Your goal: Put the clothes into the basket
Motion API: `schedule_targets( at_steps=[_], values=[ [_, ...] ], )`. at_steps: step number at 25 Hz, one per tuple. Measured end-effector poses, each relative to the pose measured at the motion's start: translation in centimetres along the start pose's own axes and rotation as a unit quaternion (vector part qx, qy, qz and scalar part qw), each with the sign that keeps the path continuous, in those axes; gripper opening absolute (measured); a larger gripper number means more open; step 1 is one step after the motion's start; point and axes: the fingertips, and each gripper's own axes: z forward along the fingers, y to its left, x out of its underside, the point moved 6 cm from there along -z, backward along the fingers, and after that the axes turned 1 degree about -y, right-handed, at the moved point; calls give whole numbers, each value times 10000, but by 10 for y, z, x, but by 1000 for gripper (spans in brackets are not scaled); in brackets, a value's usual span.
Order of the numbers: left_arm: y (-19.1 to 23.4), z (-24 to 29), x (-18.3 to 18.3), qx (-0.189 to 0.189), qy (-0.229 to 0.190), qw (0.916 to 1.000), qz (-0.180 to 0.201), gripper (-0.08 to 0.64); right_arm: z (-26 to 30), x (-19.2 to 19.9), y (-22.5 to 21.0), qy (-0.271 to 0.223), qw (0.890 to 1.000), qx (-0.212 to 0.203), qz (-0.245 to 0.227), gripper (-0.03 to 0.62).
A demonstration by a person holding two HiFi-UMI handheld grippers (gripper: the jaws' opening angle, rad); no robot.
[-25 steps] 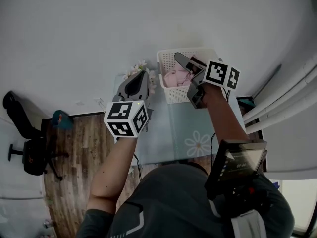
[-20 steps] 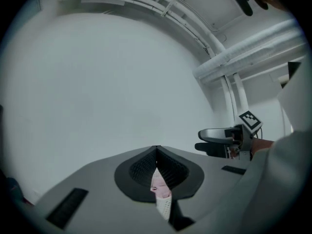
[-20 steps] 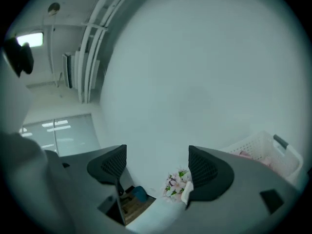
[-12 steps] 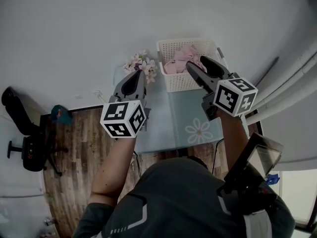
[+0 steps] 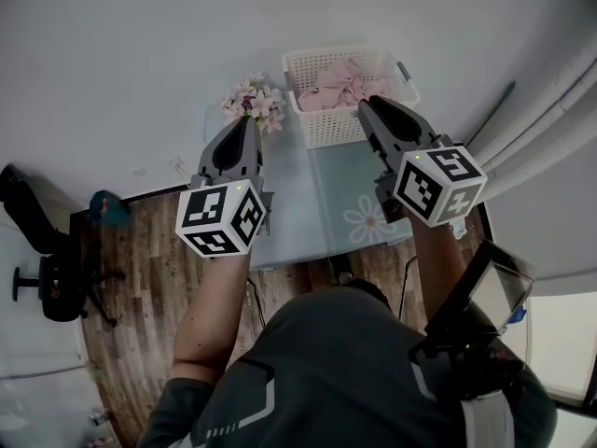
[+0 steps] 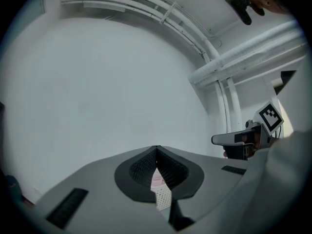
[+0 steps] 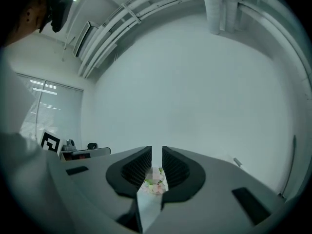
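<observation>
A white slatted basket (image 5: 347,122) stands at the far end of the glass table (image 5: 317,203), with pink clothes (image 5: 338,80) heaped inside it. My right gripper (image 5: 366,106) hovers just short of the basket's near wall. Its jaws have just been closing down to a narrow slit, and nothing is between them (image 7: 156,153). My left gripper (image 5: 248,121) hangs over the table's left edge beside the flowers, jaws shut and holding nothing (image 6: 156,150). A sliver of the basket (image 6: 163,198) shows through the gap below its tips.
A bunch of pink and white flowers (image 5: 252,101) stands left of the basket. The table carries a white flower print (image 5: 369,220). A plain wall lies behind, with white pipes (image 5: 550,110) at the right. A black chair (image 5: 42,269) stands on the wood floor at the left.
My right gripper has drawn back from over the basket toward me, rolled, and its jaws have narrowed from wide apart. My left gripper has pulled back a little too. The pink clothes stay in the basket.
</observation>
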Motion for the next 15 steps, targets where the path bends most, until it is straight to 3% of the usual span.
schedule_targets(
  at_steps=[5,9,15],
  values=[
    [-1,-10,11,98,146,9998,22,8,-6,4,15,16,9993,94,-373,30],
    [-2,-17,19,97,162,9998,-1,8,-11,8,18,-173,9998,-116,-37,12],
    [-15,-24,14,222,178,9995,142,8,-24,8,17,-145,9998,43,-148,12]
  ],
)
